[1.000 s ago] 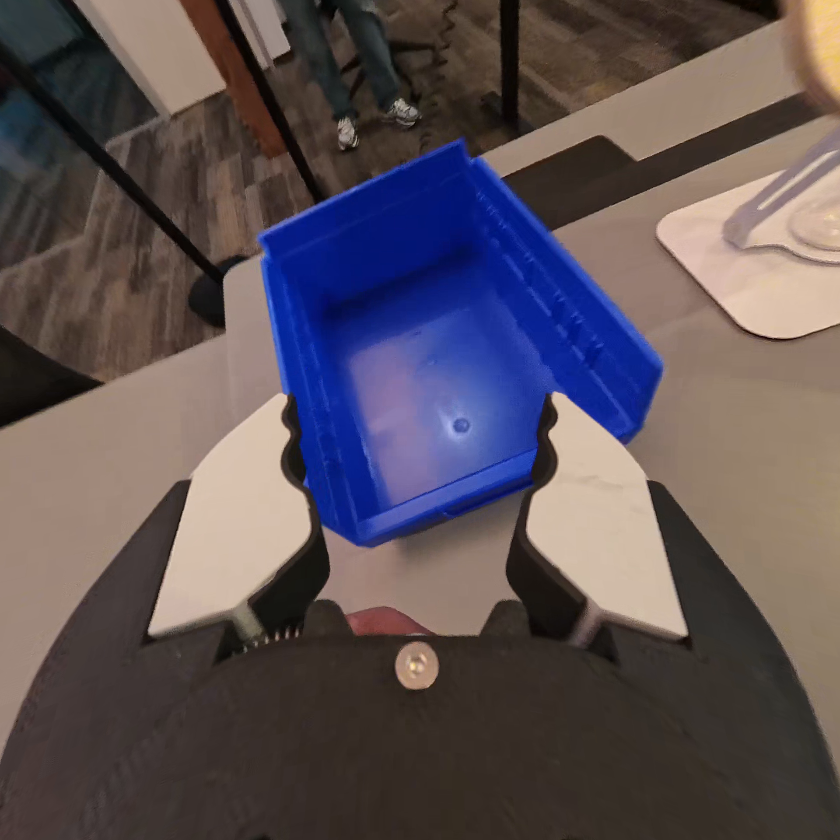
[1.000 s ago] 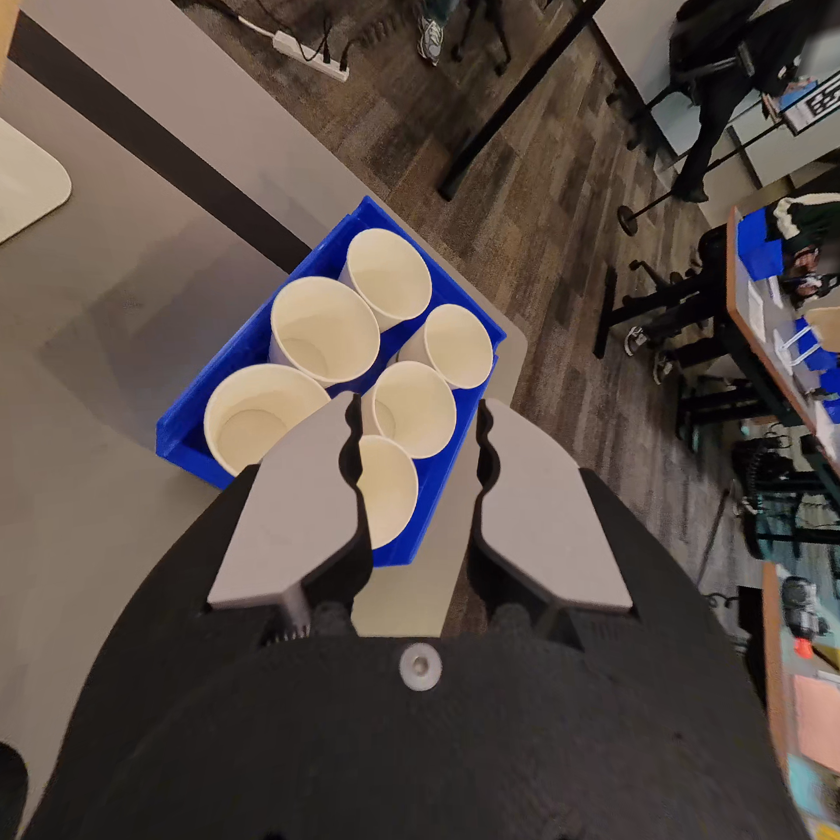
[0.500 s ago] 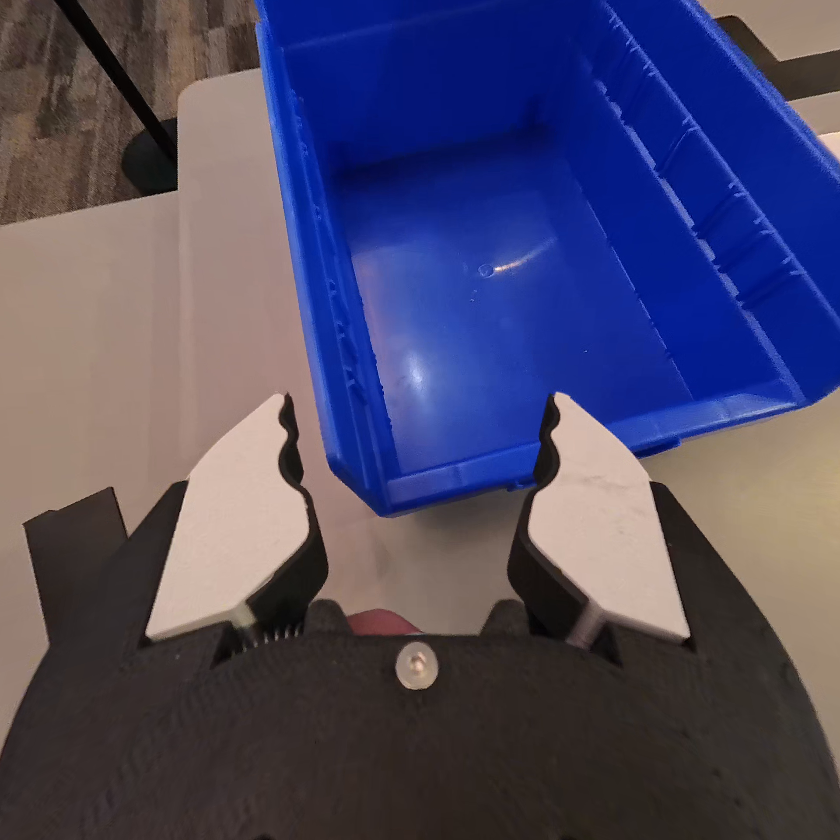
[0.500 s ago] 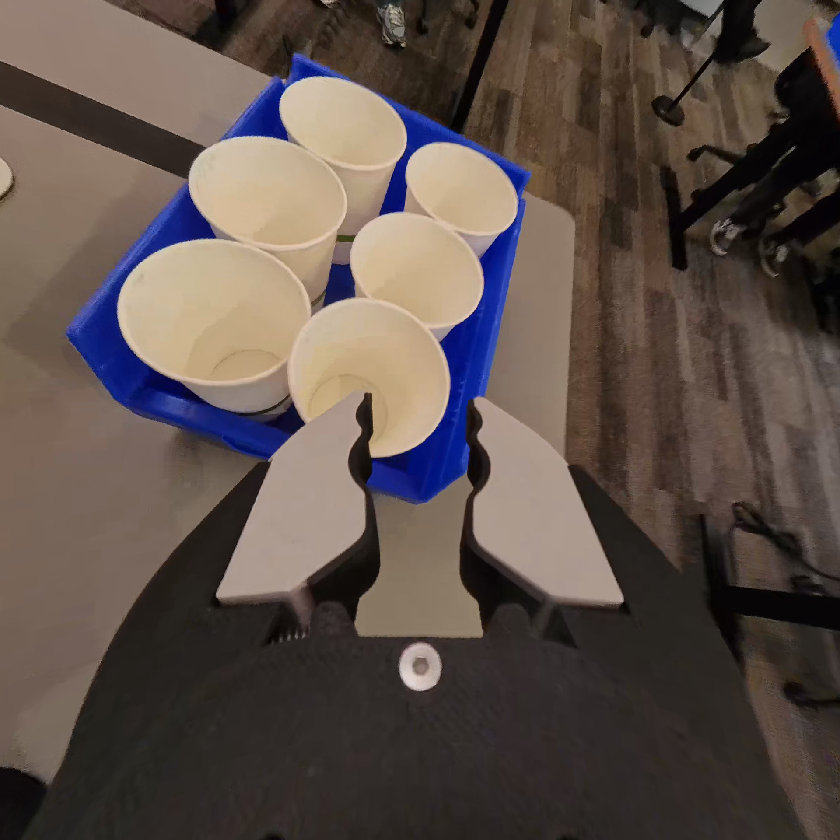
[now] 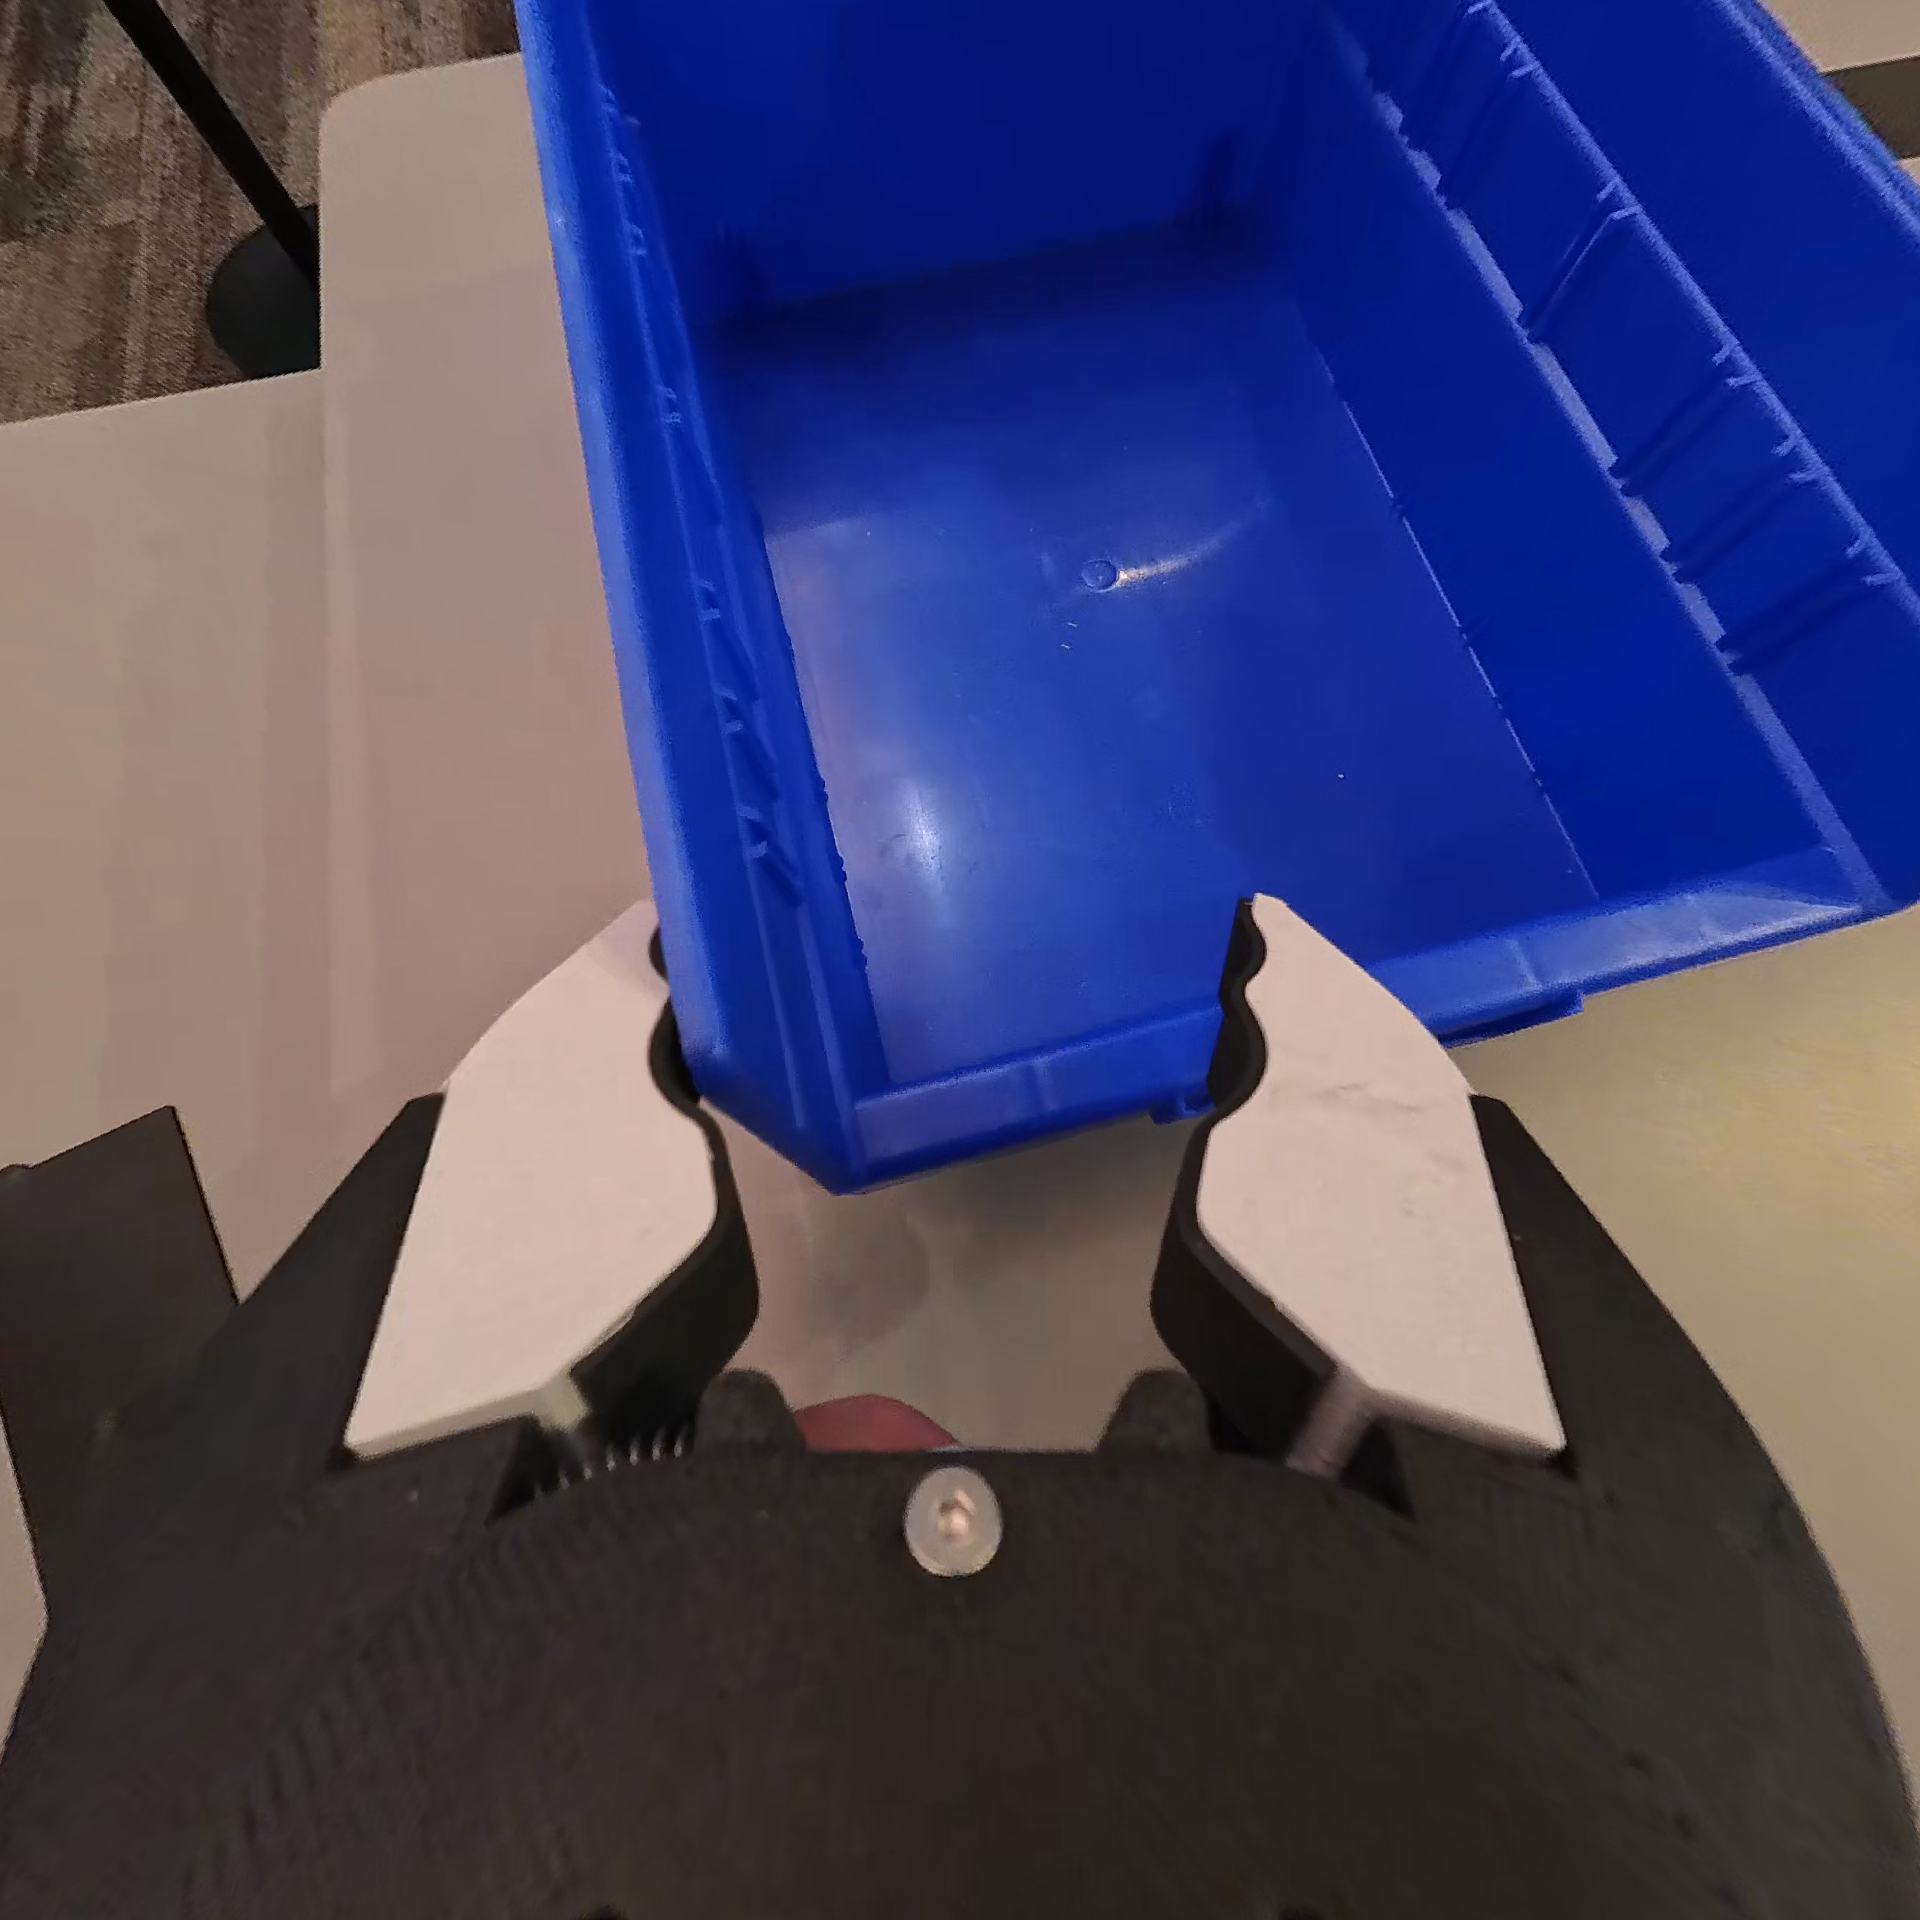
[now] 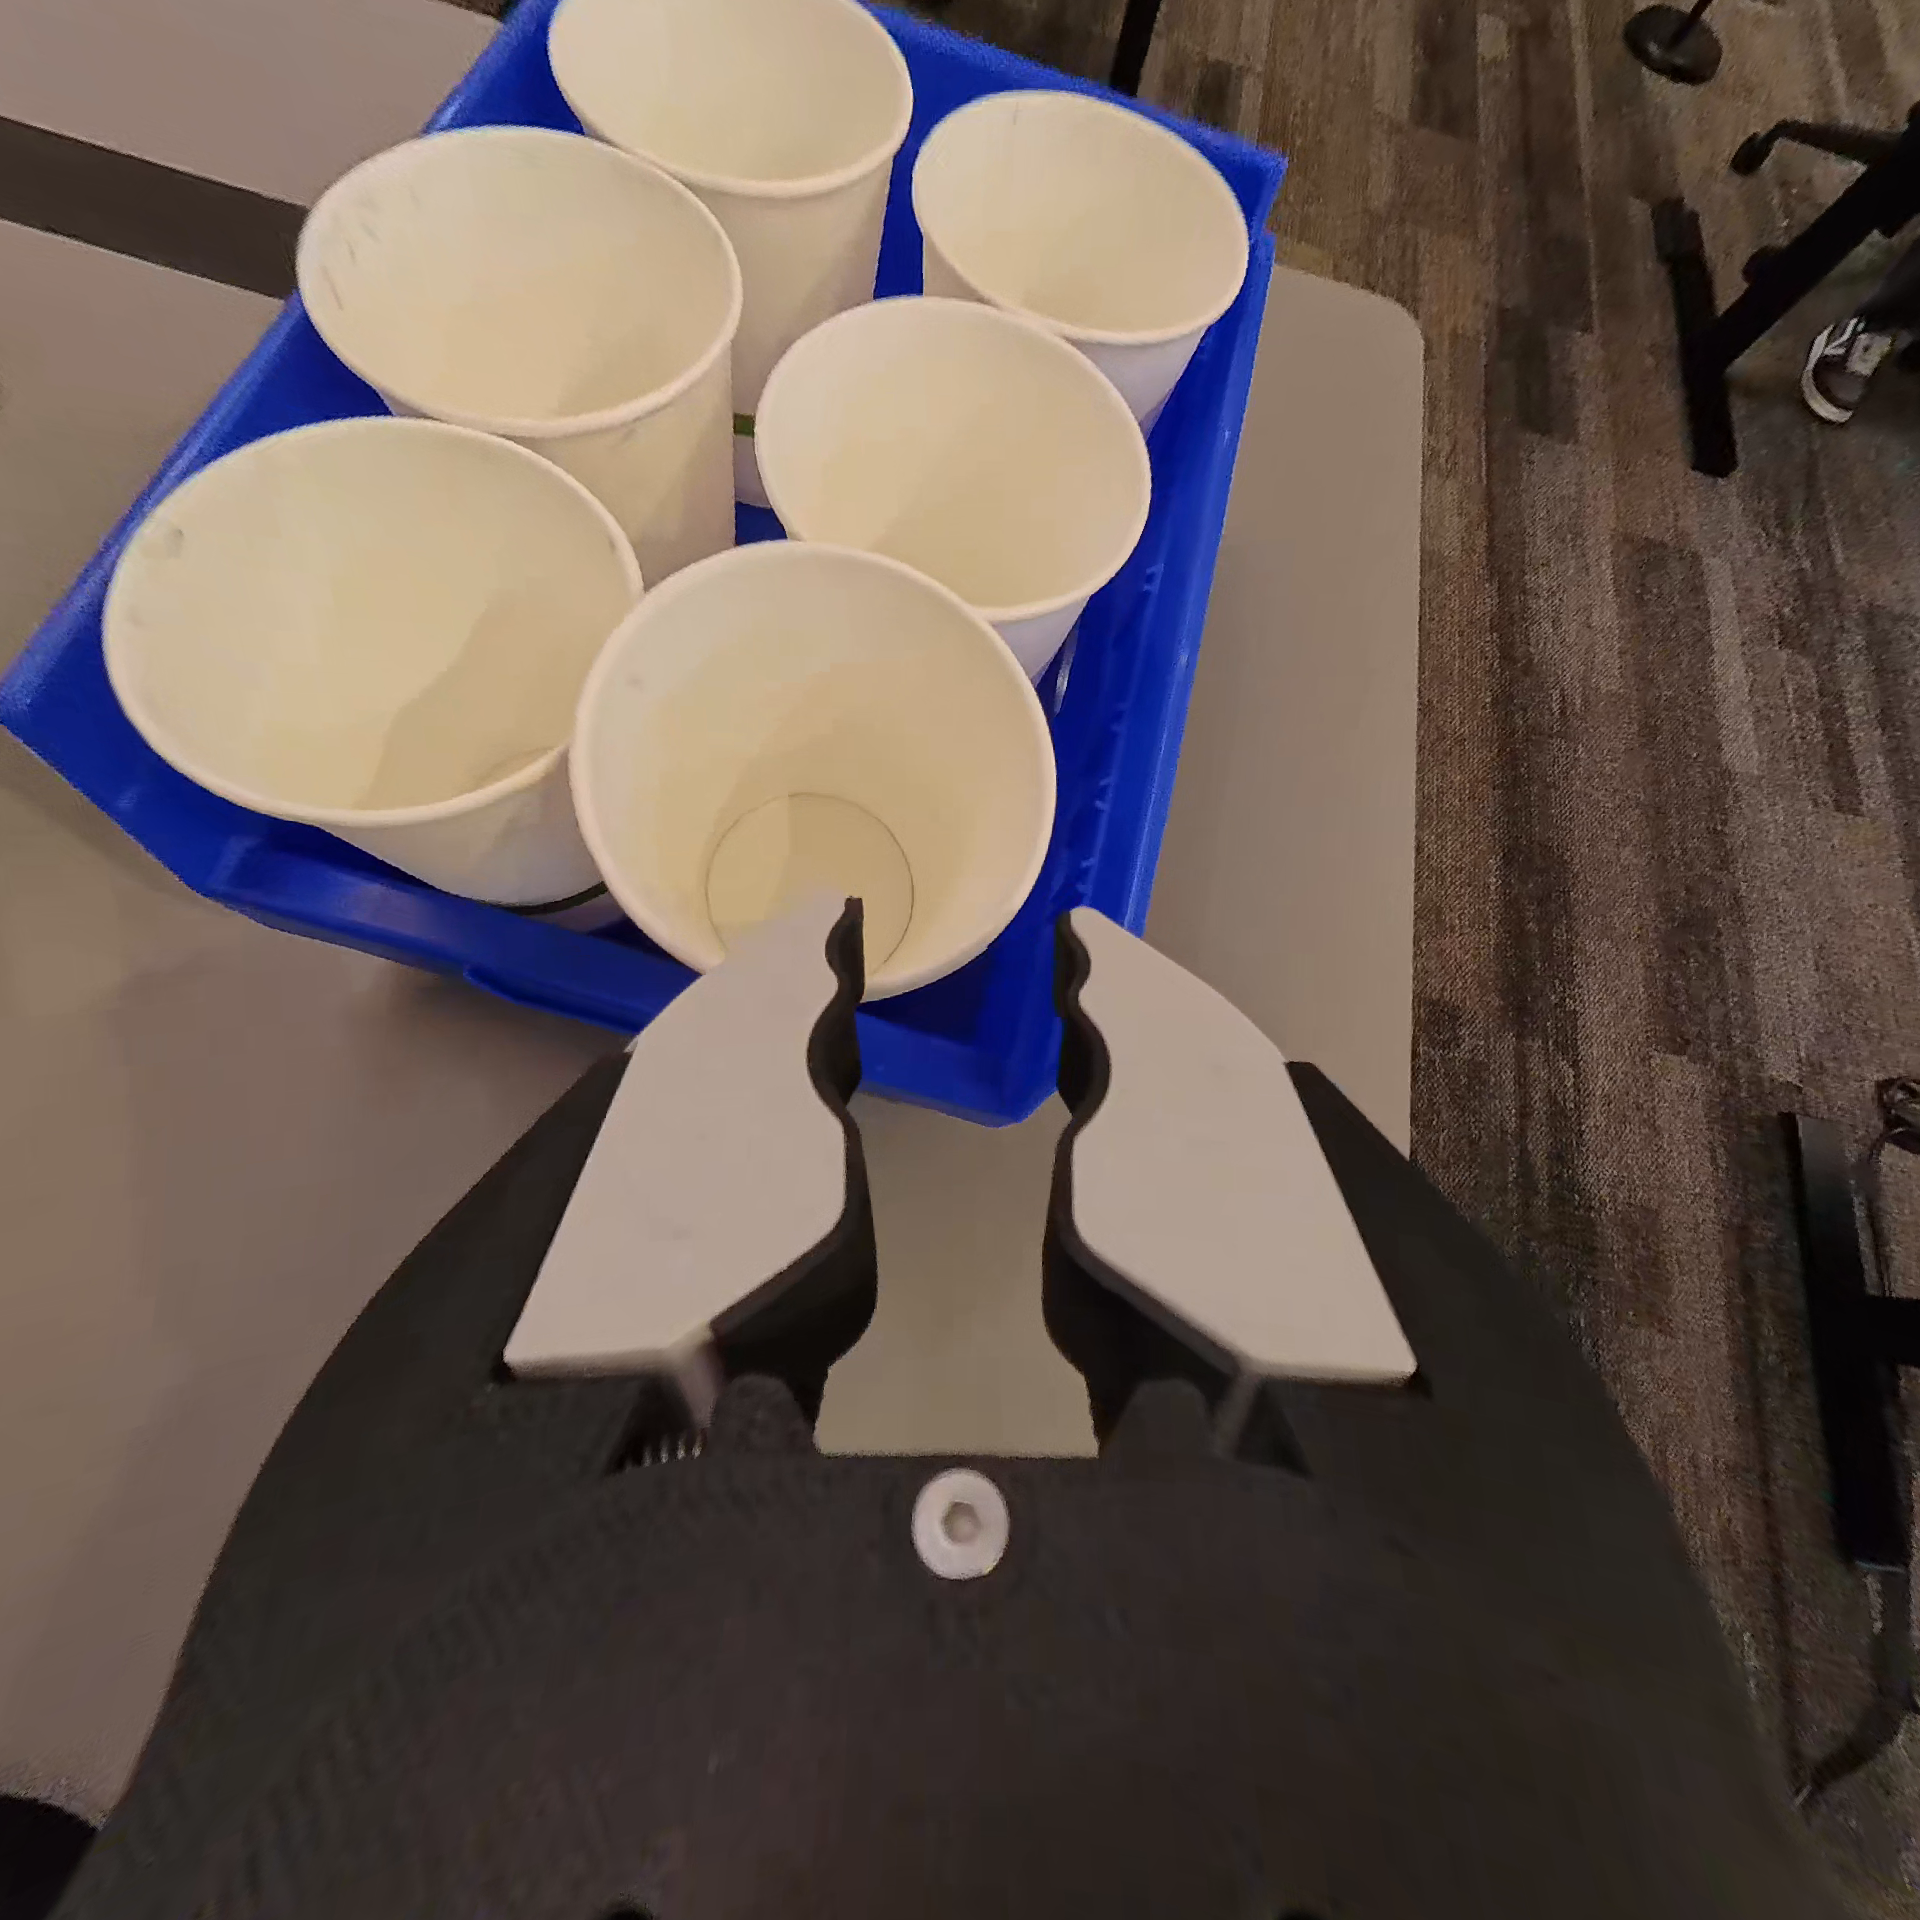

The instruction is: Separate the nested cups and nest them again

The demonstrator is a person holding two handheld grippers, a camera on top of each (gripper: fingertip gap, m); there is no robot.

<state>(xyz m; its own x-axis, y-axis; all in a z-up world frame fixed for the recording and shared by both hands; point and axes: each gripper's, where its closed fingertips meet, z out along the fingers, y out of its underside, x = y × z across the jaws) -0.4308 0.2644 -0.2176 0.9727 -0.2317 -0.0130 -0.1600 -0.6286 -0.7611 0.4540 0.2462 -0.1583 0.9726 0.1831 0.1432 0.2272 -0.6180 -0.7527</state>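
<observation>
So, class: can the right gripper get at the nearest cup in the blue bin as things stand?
Probably yes. The right gripper is open just above the nearest cup, whose near rim is exposed; only the blue bin wall crowds its outer finger.

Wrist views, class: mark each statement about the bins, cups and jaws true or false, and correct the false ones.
1. The blue bin in the left wrist view holds nothing. True.
2. The other blue bin holds four paper cups. False: six white paper cups stand in it.
3. The right gripper grips a cup. False: its jaws are apart; the nearest cup sits just ahead, its rim at the left fingertip.
4. The left gripper has its jaws wide apart around the empty bin's near corner. True.
5. All cups lie on their sides. False: they stand with openings up.
</observation>
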